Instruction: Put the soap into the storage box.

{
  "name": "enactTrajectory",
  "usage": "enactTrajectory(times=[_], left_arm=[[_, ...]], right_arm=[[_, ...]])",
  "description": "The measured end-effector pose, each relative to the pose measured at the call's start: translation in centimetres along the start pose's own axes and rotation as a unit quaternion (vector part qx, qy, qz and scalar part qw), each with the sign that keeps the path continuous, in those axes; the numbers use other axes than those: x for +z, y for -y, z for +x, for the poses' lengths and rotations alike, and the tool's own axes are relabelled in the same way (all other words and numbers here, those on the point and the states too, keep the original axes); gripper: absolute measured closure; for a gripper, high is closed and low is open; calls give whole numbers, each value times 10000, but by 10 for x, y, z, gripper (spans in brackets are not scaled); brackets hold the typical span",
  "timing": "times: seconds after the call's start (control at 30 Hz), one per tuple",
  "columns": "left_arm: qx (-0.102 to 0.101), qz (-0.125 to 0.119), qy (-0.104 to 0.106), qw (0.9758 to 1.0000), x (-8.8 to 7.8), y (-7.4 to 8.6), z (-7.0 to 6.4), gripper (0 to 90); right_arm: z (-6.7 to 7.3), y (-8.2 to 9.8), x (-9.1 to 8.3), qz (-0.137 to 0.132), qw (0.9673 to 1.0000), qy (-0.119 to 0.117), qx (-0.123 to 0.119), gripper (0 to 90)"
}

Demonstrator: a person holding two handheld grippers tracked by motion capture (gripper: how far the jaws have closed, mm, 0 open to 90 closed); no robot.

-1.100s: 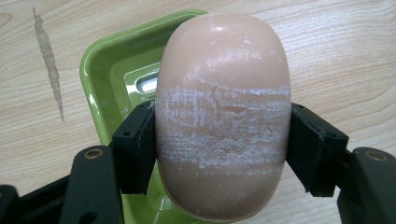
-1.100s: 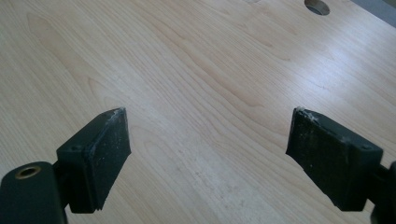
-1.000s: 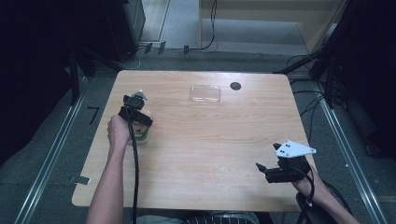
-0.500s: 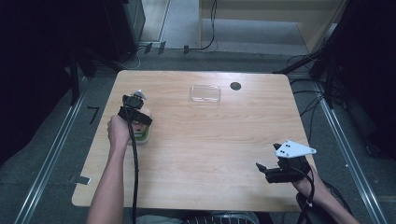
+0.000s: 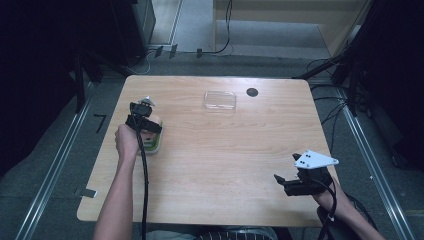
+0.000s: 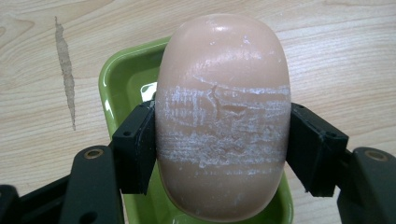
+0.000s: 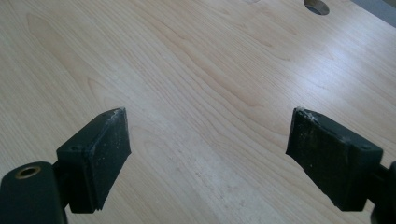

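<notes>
Soap (image 6: 222, 121) sits clamped between the left gripper's (image 6: 223, 140) jaws over a green dish (image 6: 122, 79) at the table's (image 5: 225, 150) left. Either seating or lifting seems underway; next comes a steady vertical move. Far right, the right gripper (image 7: 208, 154) rests open, empty.

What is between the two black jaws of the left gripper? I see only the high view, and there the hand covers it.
Observer: A peach-coloured oval bar of soap; the left gripper is shut on its sides.
Operator: Is its surface clean?
Observer: No, white scrape marks run across its middle.
Operator: What lies under it?
Observer: A shallow green plastic soap dish on the wooden table.
Operator: And the right gripper?
Observer: The right gripper stands open, with bare wood between its jaws.
</notes>
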State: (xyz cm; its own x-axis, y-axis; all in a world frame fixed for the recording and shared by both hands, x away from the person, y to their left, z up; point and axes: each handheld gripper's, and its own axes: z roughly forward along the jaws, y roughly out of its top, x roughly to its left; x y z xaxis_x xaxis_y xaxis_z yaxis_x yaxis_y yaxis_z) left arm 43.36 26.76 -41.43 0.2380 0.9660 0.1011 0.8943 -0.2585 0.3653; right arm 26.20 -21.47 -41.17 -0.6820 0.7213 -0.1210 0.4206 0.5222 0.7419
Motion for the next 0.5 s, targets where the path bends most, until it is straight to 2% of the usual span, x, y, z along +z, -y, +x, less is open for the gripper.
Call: enactTrajectory(times=[0.23,0.5], left_arm=[[-211,-58,-97,9997,5,3,4,334],[-343,-41,-137,9993,12,7,7,333]], right_arm=[[0,1,-1,7,10000,11,14,134],[0,1,-1,4,10000,14,16,134]])
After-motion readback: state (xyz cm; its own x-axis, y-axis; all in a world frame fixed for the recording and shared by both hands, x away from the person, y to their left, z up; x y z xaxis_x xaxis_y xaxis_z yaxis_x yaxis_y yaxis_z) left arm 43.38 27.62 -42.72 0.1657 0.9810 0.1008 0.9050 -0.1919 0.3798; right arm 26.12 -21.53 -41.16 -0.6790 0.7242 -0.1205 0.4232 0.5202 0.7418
